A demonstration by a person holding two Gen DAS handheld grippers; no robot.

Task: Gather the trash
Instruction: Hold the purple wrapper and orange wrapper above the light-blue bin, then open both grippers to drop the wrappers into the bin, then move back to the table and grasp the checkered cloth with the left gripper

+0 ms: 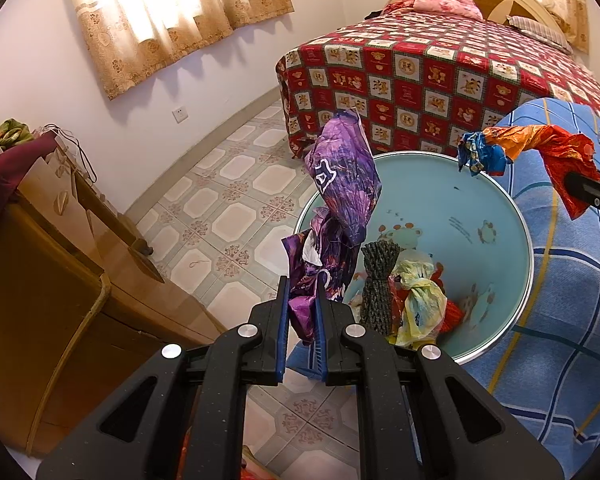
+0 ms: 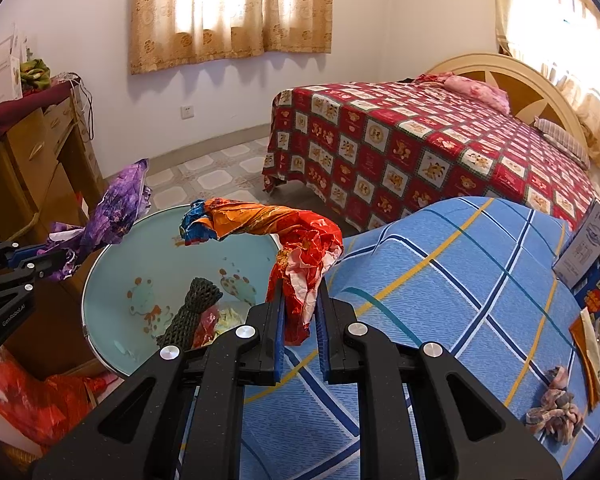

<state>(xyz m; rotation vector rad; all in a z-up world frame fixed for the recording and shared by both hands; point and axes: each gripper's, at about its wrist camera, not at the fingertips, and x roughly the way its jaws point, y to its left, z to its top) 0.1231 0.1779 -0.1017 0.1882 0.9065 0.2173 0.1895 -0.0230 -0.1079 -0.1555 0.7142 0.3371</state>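
Two crumpled wrappers were held above the round pale-blue bin with cartoon prints (image 1: 496,184), neither yet dropped. The left tool (image 1: 303,312) was clamped on a crumpled purple plastic wrapper (image 1: 340,196), which stood up over the bin's left rim. The right tool (image 2: 300,320) was clamped on a twisted red, orange and blue foil wrapper (image 2: 300,236), whose blue end reached out over the bin's opening.

Inside the bin already lay a dark grey foam mesh sleeve (image 1: 376,280), a crumpled yellow plastic bag (image 1: 418,304) and some red scraps, so part of the collecting looked done. What seemed left was letting both wrappers fall in, and perhaps picking up the pinkish crumpled wad (image 2: 554,408) lying on the blue checked cloth (image 2: 460,280) well to the right of the bin; whether that wad was trash I could not tell.

The bin's bottom was hidden under its contents, and its near rim was covered by the tools. Red plastic (image 2: 40,400) below the bin's left side was cut off and hard to identify. The holder's hands were not visible.
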